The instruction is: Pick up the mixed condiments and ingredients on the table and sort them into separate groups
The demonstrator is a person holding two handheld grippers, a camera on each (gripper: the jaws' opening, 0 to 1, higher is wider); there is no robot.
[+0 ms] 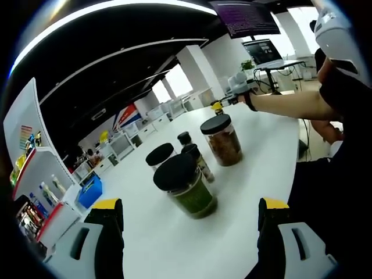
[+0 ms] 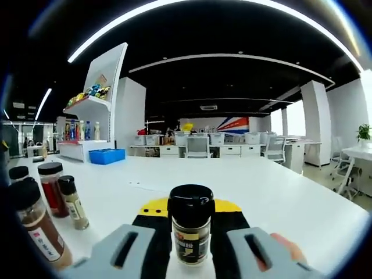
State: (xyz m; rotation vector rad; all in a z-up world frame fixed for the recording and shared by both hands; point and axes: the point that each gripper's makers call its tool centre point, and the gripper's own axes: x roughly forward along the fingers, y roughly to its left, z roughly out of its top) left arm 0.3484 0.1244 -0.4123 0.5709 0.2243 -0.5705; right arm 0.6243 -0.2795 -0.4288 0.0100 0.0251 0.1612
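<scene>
Sorting was at an early stage, in my judgement: the green-filled jar (image 1: 187, 185), the brown-filled jar (image 1: 221, 139) and small bottles (image 1: 199, 161) stood clustered together on the white table (image 1: 174, 244). My right gripper (image 2: 192, 229) was pinching a black-capped spice bottle (image 2: 190, 231), upright, well apart from that cluster. My left gripper (image 1: 189, 232) was spread and empty, just short of the green-filled jar.
</scene>
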